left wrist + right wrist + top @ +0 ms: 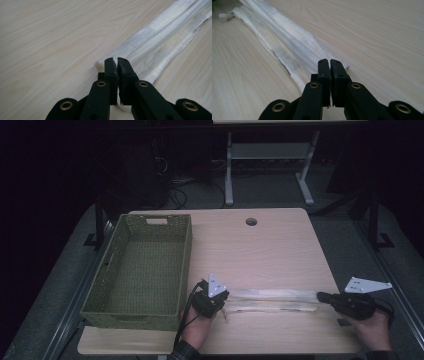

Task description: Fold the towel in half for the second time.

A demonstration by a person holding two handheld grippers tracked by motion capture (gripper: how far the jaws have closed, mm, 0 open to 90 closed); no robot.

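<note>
Folded white cloth (274, 300), seemingly unlabelled, on table (260, 250), ends pinched by left gripper (222, 303) and right gripper (321, 296).

Pale matt wood-grain table (270, 245), thin white ribbed cloth (272, 301), green woven basket (186, 265).

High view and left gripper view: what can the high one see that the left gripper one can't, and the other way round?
The high view takes in the green basket, the hole in the table, both hands and the right gripper. The left gripper view brings the cloth's frayed edge and the left gripper jaws pinched on its end up close. Both share the white folded cloth and the wooden table.
</note>
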